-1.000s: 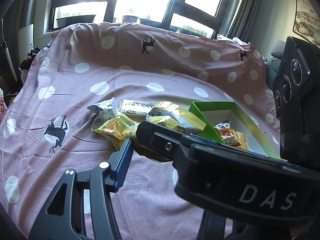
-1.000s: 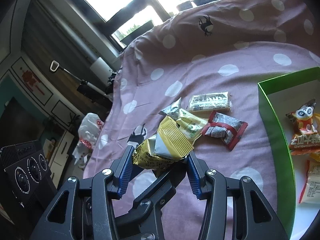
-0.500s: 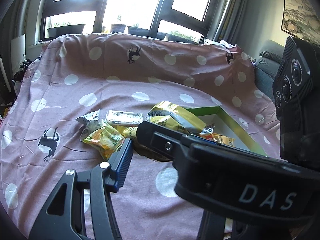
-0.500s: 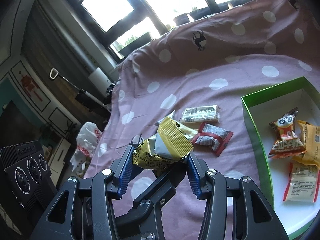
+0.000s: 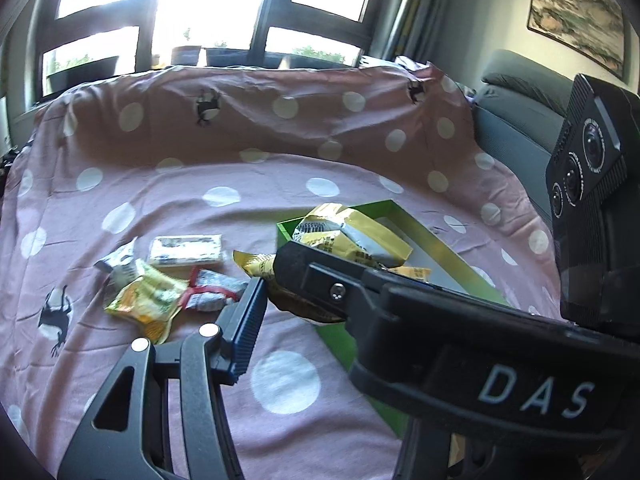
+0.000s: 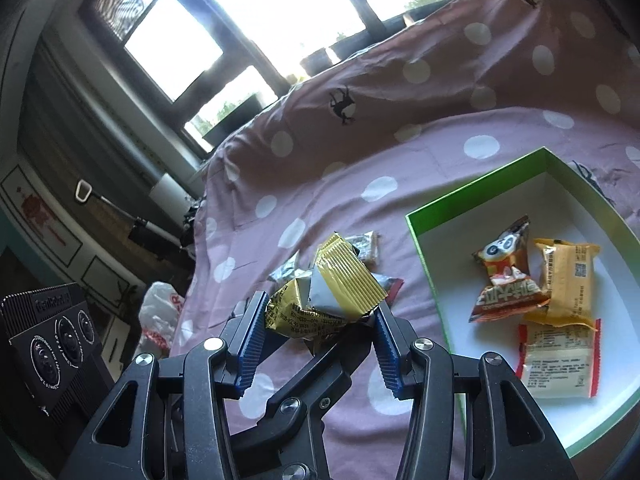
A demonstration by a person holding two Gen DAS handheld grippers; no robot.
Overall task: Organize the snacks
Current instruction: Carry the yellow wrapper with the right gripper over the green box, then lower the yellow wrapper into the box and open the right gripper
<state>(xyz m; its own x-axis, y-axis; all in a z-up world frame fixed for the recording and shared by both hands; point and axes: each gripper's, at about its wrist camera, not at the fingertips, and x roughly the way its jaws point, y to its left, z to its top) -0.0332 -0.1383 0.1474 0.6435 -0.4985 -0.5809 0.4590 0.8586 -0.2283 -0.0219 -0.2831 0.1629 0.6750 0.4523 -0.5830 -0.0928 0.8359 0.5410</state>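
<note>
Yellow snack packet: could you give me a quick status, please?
Right claw shut on yellow snack packet. Green box holds three snacks. Left claw state unclear. Nothing in the way.

On the spotted cloth [image 6: 440, 148], toward its right edge, an open box [image 6: 476, 208] with three packets in it: panda packet [image 6: 506, 272] at left, another packet [image 6: 566, 280] touching it at right, a flat one [image 6: 558, 358] nearer. Left of the box, a cluster of four loose packets [image 5: 172, 276] on the cloth. Between cluster and box, raised above the cloth, a crumpled wrapper [image 6: 328, 294] between the right gripper [image 6: 320, 336] pads.
</note>
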